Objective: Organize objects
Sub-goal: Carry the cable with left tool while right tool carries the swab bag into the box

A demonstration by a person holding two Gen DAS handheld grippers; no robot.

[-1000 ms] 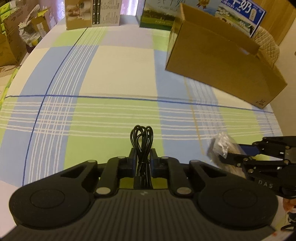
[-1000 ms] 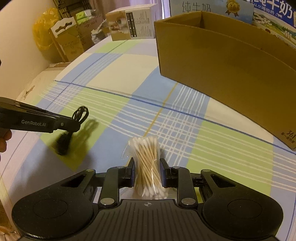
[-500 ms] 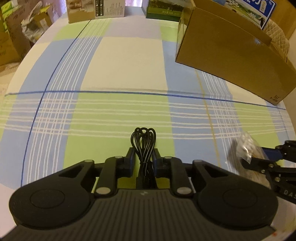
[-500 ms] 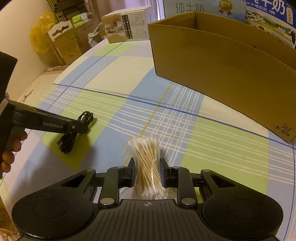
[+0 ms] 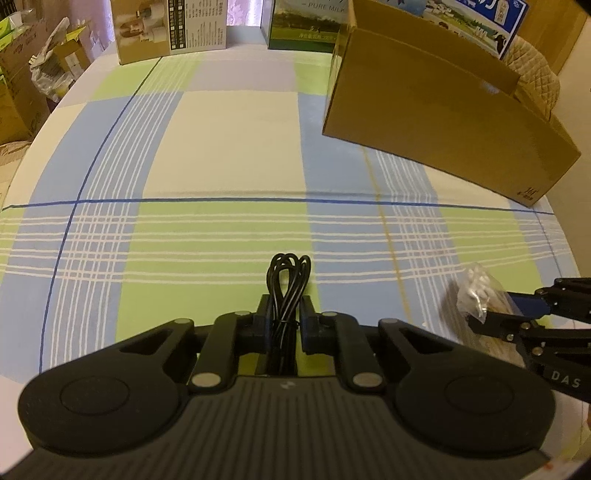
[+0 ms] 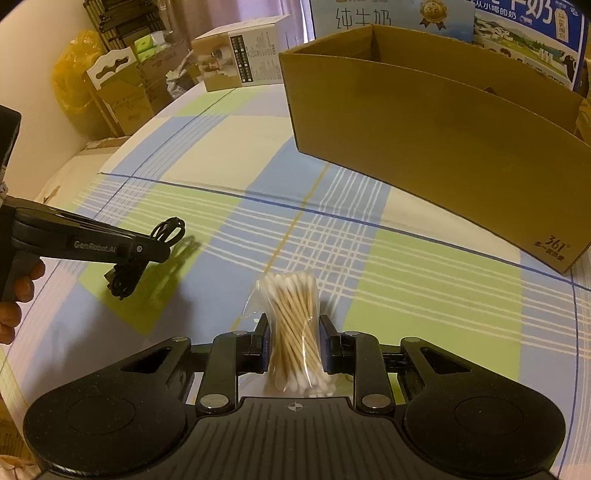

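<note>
In the left wrist view the left gripper (image 5: 283,317) sits at lower centre of the frame, its two black fingers closed tight on a bundled black cable (image 5: 287,291) whose loops stick out ahead of the fingertips over a green square of the plaid blue, green and cream tablecloth (image 5: 221,147). In the right wrist view the right gripper (image 6: 293,345) is likewise clamped, pinching the middle of a clear plastic bag of wooden cotton swabs (image 6: 293,332); the white tips of the swabs show at both ends of the bag. At the left edge of that frame the left gripper appears from the side with the cable hanging from it, apparently lifted just above the cloth, though contact is hard to judge from the shadow beneath. The open brown cardboard box (image 6: 424,133) stands on the tablecloth in the upper right of both frames, well apart from both grippers. Beyond it stands a blue and white milk carton case (image 6: 517,33), and a printed beige product box (image 5: 170,29) rests at the table's far edge, upper left.
</note>
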